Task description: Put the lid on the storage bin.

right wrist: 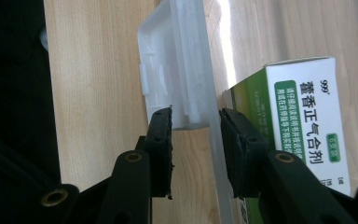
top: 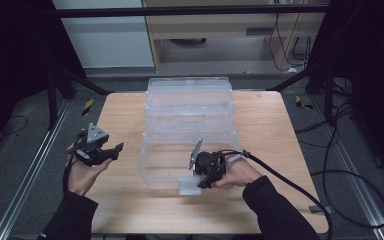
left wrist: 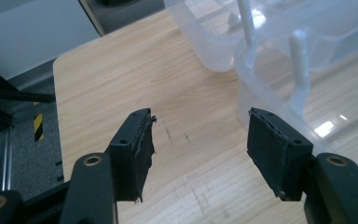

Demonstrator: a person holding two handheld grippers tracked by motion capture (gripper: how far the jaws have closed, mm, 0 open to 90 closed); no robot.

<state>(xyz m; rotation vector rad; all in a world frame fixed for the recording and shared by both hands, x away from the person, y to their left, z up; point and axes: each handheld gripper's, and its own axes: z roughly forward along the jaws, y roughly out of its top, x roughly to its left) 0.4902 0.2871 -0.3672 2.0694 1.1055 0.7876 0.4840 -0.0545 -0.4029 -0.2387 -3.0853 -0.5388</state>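
Note:
Two clear plastic bins stand on the wooden table point(top: 130, 200), the near bin point(top: 152, 172) in front of the far bin point(top: 190, 90). My right gripper point(top: 203, 179) is at the near bin's front wall. In the right gripper view its jaws point(right wrist: 196, 140) are closed on that wall and its white latch point(right wrist: 177, 70). A green and white medicine box point(right wrist: 303, 116) lies just behind the wall, inside the bin. My left gripper point(top: 114, 151) hovers left of the near bin, open, with nothing between its jaws point(left wrist: 198, 149), above bare wood.
The near bin's rim point(left wrist: 279, 93) with two white posts lies close to the right of my left gripper. The table's left edge point(left wrist: 58, 121) drops to grey floor with metal rails. A black cable point(top: 290, 185) trails off the right gripper across the table's right side.

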